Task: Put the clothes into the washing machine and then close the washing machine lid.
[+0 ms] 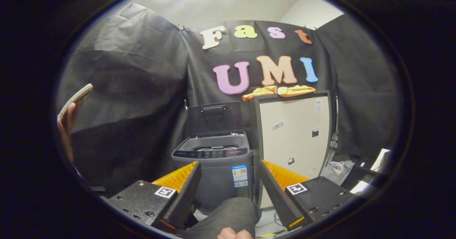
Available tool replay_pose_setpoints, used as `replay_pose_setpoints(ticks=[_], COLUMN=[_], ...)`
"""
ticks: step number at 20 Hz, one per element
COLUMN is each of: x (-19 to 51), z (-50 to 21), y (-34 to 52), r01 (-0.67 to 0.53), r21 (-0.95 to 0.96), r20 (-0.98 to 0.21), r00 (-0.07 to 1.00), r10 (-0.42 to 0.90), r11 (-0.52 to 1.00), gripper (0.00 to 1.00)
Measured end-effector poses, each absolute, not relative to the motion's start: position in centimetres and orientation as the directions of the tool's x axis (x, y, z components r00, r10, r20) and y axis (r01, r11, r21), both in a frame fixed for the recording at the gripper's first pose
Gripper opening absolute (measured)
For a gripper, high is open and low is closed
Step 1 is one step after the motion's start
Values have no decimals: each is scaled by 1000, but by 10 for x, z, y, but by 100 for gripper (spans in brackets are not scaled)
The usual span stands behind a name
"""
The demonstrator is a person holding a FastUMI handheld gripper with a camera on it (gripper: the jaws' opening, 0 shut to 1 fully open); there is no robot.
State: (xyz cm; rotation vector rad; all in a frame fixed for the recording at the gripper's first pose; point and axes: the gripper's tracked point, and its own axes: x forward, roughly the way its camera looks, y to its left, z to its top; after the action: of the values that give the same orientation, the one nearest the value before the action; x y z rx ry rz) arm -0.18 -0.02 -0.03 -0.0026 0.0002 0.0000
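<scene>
A grey top-loading washing machine [217,164] stands beyond my fingers, against the black wall, with its dark lid [213,118] raised upright. Orange clothes [279,91] lie bunched on top of the white cabinet [294,132] to the machine's right, well above and beyond my fingers. My gripper [229,167] is open, fingers spread wide with nothing between them, and the machine's front shows through the gap.
A hand holding a phone [75,100] is raised off to the left. A person's knee in dark trousers [231,212] sits low between my fingers. Cables and boxes [342,167] lie on the floor right of the cabinet.
</scene>
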Motion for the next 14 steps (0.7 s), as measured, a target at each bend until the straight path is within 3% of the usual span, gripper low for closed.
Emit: replay_pose_setpoints(ticks=[14], x=[-1], z=[-1], y=[0], r01=[-1], r21=[3], r20=[-1], r00=[1000], r10=[1], r11=[1000], gripper=[97])
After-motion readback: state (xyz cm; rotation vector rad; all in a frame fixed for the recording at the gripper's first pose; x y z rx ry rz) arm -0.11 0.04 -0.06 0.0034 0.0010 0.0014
